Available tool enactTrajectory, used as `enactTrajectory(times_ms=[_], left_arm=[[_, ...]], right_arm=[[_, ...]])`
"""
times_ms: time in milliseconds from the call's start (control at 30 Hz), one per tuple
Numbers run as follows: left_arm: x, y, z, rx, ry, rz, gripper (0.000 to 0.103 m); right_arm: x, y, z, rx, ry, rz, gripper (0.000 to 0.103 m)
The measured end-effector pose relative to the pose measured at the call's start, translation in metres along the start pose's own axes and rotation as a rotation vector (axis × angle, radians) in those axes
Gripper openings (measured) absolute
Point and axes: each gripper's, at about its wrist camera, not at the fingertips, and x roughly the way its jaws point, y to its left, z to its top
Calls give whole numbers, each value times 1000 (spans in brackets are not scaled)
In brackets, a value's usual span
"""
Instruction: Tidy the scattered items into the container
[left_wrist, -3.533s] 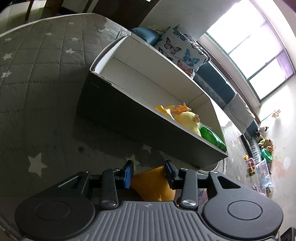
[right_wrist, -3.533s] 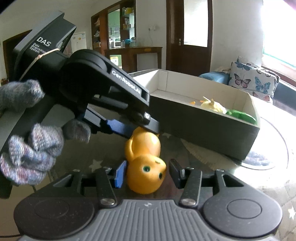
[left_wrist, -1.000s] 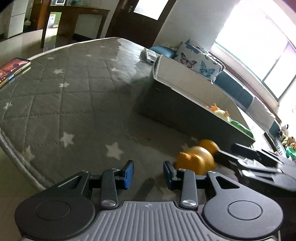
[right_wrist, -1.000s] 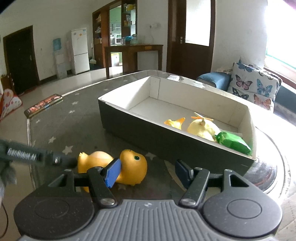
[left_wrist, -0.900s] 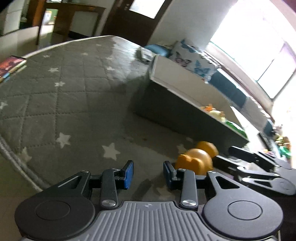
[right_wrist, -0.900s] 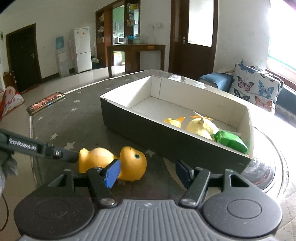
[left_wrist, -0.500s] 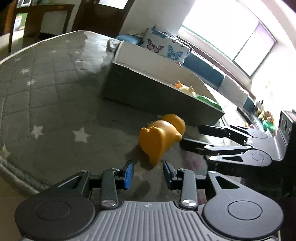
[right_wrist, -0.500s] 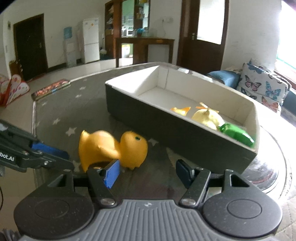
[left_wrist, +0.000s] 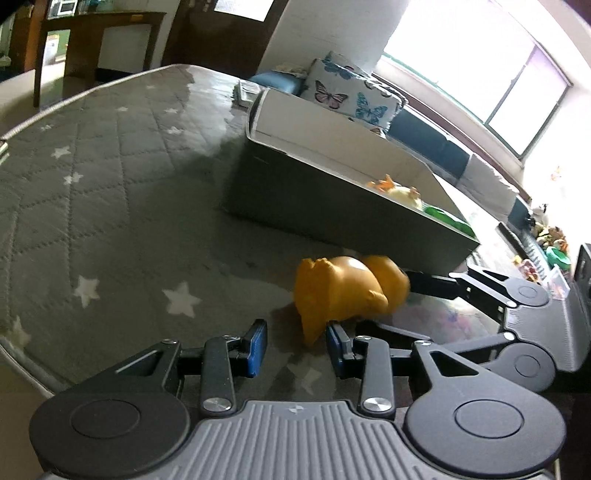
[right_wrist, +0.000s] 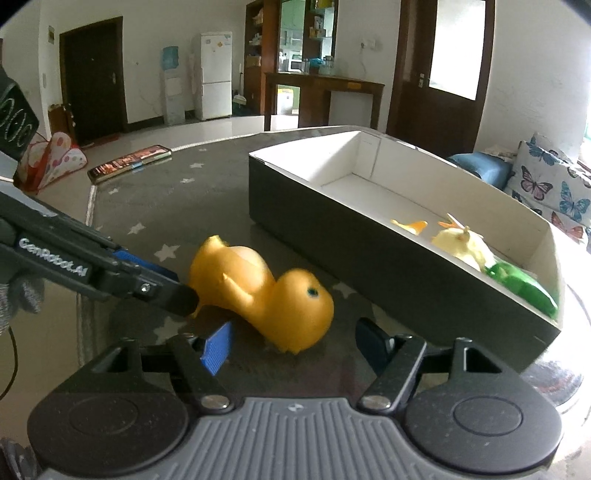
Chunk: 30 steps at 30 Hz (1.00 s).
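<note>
An orange rubber duck (right_wrist: 266, 295) lies on its side on the grey star-patterned mat, in front of the dark box with a white inside (right_wrist: 332, 229). It also shows in the left wrist view (left_wrist: 343, 291). My right gripper (right_wrist: 295, 347) is open, with the duck's head just ahead of its jaws. My left gripper (left_wrist: 295, 347) is open and empty, with its right finger next to the duck's tail. The box (left_wrist: 332, 206) holds a yellow plush toy (right_wrist: 461, 243) and a green item (right_wrist: 521, 284).
A phone (right_wrist: 129, 162) lies at the mat's far left edge. A butterfly cushion (left_wrist: 351, 96) and a sofa stand behind the box. The mat's rounded edge (left_wrist: 22, 350) runs close on the left.
My left gripper has let go of the duck and swung round to its tail. The duck now lies on the mat. My right gripper has come nearer to the duck's head.
</note>
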Motion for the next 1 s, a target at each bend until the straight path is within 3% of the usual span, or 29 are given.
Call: enactTrajectory(times_ms=[200, 500, 567, 1000], left_arm=[[7, 2, 10, 66, -10, 2, 37], [13, 2, 16, 169, -35, -108, 37], [15, 6, 18, 169, -39, -138, 37], [11, 18, 25, 61, -101, -265, 37]], right_arm=[[5, 6, 1, -32, -5, -4, 72], [5, 9, -6, -11, -9, -20, 54], [5, 9, -6, -2, -13, -25, 48], [-1, -3, -10, 109, -28, -12, 47]])
